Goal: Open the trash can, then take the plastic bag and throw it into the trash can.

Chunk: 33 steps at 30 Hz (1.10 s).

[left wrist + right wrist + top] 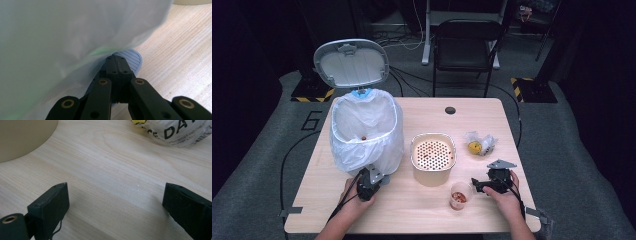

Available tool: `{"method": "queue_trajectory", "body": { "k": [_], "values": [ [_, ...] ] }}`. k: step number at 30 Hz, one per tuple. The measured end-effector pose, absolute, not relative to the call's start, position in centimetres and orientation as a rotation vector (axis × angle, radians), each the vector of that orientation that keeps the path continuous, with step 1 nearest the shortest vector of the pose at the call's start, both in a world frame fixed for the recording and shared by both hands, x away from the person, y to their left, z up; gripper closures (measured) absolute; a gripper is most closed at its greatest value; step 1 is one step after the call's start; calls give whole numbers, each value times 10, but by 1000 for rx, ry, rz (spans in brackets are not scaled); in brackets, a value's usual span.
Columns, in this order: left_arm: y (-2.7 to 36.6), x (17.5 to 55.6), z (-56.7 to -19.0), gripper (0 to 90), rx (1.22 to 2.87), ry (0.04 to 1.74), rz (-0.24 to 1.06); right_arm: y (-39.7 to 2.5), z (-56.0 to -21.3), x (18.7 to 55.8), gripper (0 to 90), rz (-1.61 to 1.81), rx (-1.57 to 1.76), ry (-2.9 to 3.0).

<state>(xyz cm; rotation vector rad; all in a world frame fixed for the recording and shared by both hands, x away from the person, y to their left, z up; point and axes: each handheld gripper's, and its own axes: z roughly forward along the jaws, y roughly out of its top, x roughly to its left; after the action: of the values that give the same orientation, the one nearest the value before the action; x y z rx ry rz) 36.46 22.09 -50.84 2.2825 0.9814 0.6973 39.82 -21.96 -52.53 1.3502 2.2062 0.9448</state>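
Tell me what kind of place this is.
Probably a recording lab or studio, not a kitchen: a lone wooden table on grey carpet, cables across the floor, and hazard-striped stand bases around it.

Gaping gripper over bare table

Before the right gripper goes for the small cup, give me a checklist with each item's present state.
1. White-lidded pedal bin is open: ok.
2. Left gripper with shut fingers resting on the bin's grey ribbed pedal: ok; how hard it presses, cannot tell.
3. Right gripper open with nothing between its fingers: ok.
4. Small clear plastic cup with reddish scraps upright beside the right gripper: ok.
5. Cream pot with perforated insert stands between cup and bin, in the carry path: not ok.
6. White bag liner draped over the bin's rim: ok.
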Motion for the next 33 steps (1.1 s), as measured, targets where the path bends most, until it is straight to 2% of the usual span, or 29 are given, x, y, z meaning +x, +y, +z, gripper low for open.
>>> {"method": "queue_trajectory", "body": {
  "k": [4, 10, 14, 18, 25, 33],
  "values": [
    [221, 365, -508, 900, 2284, 987, 691, -223, -522, 398, 61, 951, 1355, 2187],
    [221, 365, -508, 900, 2282, 988, 691, -225, -511, 399, 0, 962, 1384, 2156],
    [221, 365, -508, 900, 2278, 986, 690, -225, -502, 401, 0, 965, 1381, 2157],
    [221, 365, -508, 900, 2289, 987, 696, -224, -495, 405, 40, 961, 1406, 2143],
    [221, 365, -507, 900, 2289, 987, 682, -223, -479, 423, 0, 973, 1430, 2099],
    [221, 366, -507, 900, 2290, 990, 676, -217, -466, 448, 0, 982, 1465, 2071]
  ]
}}
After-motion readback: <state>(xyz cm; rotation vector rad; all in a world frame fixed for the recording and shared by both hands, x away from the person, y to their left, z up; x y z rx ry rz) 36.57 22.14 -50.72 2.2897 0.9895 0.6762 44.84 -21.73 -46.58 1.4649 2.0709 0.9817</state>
